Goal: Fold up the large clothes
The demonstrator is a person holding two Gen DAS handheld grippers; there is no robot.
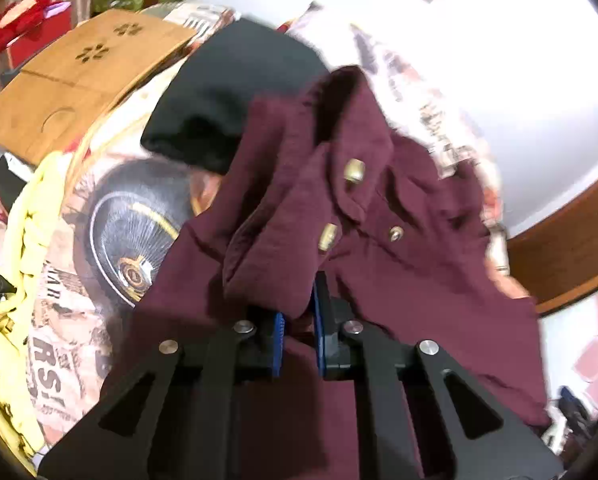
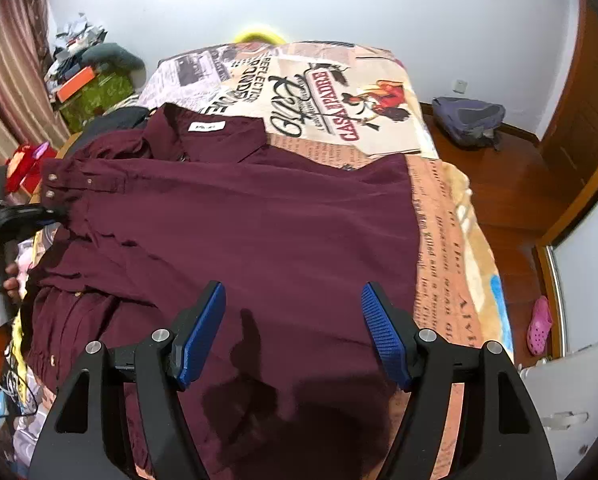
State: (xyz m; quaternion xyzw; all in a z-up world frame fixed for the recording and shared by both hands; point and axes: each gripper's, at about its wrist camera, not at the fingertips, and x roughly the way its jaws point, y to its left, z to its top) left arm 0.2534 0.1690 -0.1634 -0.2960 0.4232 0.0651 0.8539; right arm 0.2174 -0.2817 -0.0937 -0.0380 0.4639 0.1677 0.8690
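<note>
A dark red shirt [image 2: 235,224] is spread on the bed [image 2: 447,216]. Its cuff [image 1: 267,264] is pinched between the nearly shut jaws of the left gripper [image 1: 299,320], at nine o'clock in the right view. The right gripper [image 2: 293,332] is held wide open above the shirt, with nothing in it. The sleeve should be carried flat across the shirt and kept smooth. A folded black cloth [image 1: 235,92] lies at eleven o'clock of the cuff, and yellow clothes [image 1: 31,216] at nine o'clock; these could be snagged.
</note>
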